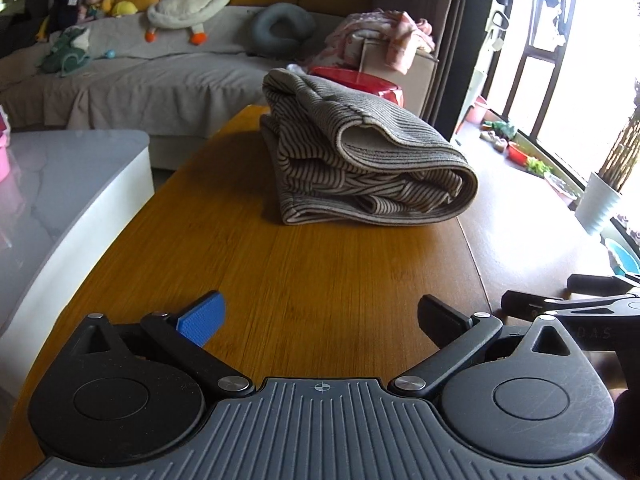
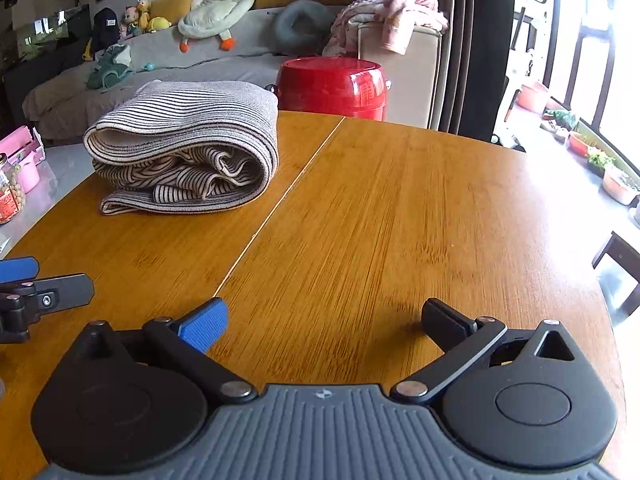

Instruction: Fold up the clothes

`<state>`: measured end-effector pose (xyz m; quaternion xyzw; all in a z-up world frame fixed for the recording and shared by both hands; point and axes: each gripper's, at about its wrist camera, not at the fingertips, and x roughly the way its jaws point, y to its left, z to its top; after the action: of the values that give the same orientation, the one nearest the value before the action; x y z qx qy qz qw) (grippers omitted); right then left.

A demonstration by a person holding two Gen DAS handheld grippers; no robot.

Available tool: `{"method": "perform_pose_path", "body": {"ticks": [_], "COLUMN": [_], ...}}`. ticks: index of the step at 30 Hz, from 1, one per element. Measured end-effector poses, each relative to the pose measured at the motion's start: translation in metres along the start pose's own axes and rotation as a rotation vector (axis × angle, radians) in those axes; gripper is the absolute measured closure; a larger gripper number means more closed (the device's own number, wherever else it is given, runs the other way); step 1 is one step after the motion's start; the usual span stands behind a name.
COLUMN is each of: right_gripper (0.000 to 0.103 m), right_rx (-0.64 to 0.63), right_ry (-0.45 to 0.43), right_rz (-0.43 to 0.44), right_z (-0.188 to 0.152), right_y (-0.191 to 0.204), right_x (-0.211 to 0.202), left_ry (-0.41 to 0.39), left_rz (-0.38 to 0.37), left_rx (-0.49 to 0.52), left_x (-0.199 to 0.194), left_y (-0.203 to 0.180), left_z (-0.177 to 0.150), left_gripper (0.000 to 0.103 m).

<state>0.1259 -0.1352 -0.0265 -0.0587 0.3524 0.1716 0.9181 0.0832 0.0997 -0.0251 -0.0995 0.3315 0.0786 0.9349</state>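
A folded beige garment with dark stripes lies in a thick bundle on the wooden table, ahead of my left gripper. The left gripper is open and empty, well short of the garment. In the right wrist view the same garment lies at the far left of the table. My right gripper is open and empty over bare wood, to the right of the garment. The right gripper shows at the left view's right edge, the left gripper at the right view's left edge.
A red stool stands beyond the table's far edge. A grey sofa with plush toys and a pink blanket is behind. A white marble table is at left, with a jar. Pots line the window at right.
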Motion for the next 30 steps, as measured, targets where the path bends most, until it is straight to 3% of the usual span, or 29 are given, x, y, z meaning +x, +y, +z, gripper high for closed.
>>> {"method": "perform_pose_path", "body": {"ticks": [4, 7, 30], "right_gripper": [0.000, 0.000, 0.000], "right_rx": [-0.003, -0.002, 0.005], "right_ry": [-0.002, -0.002, -0.009], "right_rz": [0.002, 0.002, -0.009], "right_z": [0.000, 0.002, 0.004], "right_y": [0.000, -0.002, -0.002], "right_x": [0.001, 0.003, 0.009], "left_ry": [0.034, 0.042, 0.032], "left_rz": [0.091, 0.118, 0.119], "left_rx": [0.052, 0.077, 0.071], "left_x": [0.001, 0.001, 0.005], "left_y": [-0.016, -0.024, -0.025], "left_z": [-0.003, -0.006, -0.005], "left_gripper": [0.000, 0.000, 0.000]}}
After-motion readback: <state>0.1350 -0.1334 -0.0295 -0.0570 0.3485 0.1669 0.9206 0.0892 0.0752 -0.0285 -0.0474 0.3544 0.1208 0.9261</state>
